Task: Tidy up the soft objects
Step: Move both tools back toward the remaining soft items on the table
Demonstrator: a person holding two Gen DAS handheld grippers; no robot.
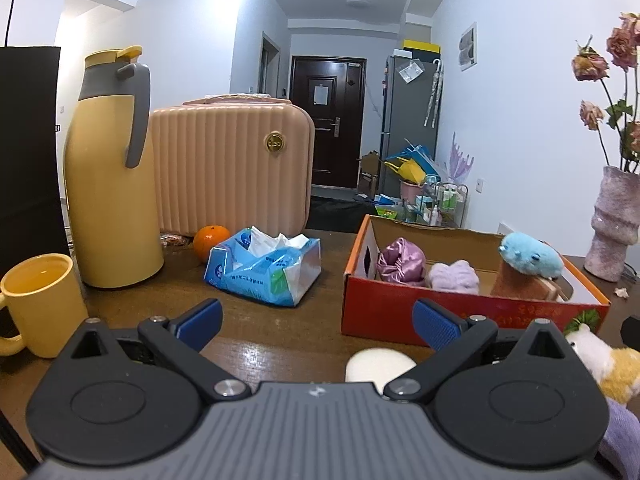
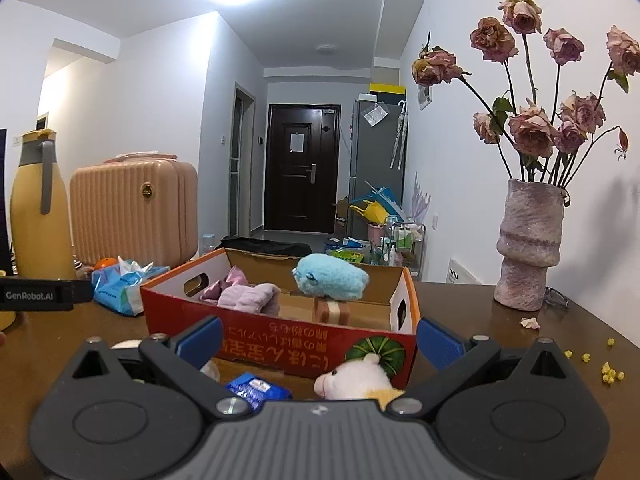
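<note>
On the brown table (image 1: 260, 320), just in front of the red cardboard box (image 2: 280, 344), lies a white and yellow plush animal (image 2: 356, 380), fluffy, its pale snout turned left in my right wrist view. It sits low between the spread fingers of my right gripper (image 2: 318, 340), which are released and touch nothing. Beside the plush, to its left, is a small blue packet (image 2: 256, 390), partly hidden by the gripper body.

Inside the box a light blue plush (image 2: 332, 278) rests on top of a small brown block (image 2: 332, 310). Left of it lies a lilac fuzzy bundle (image 2: 248, 298), and further left a shiny pink satin piece (image 1: 400, 260).

My left gripper (image 1: 318, 322) is also released, fingers wide apart over bare table, with a white rounded soft thing (image 1: 376, 364) just below them, close to the box's front wall. A purple fabric edge (image 1: 620, 440) shows at the lower right of the left view; what it is I cannot tell.

Further left stand an opened blue tissue pack (image 1: 264, 268), an orange (image 1: 210, 240), a yellow thermos (image 1: 108, 168), a yellow mug (image 1: 40, 304) and a ribbed pink case (image 1: 228, 168). At the right stands a mottled vase (image 2: 528, 244) of dried roses (image 2: 532, 128).
</note>
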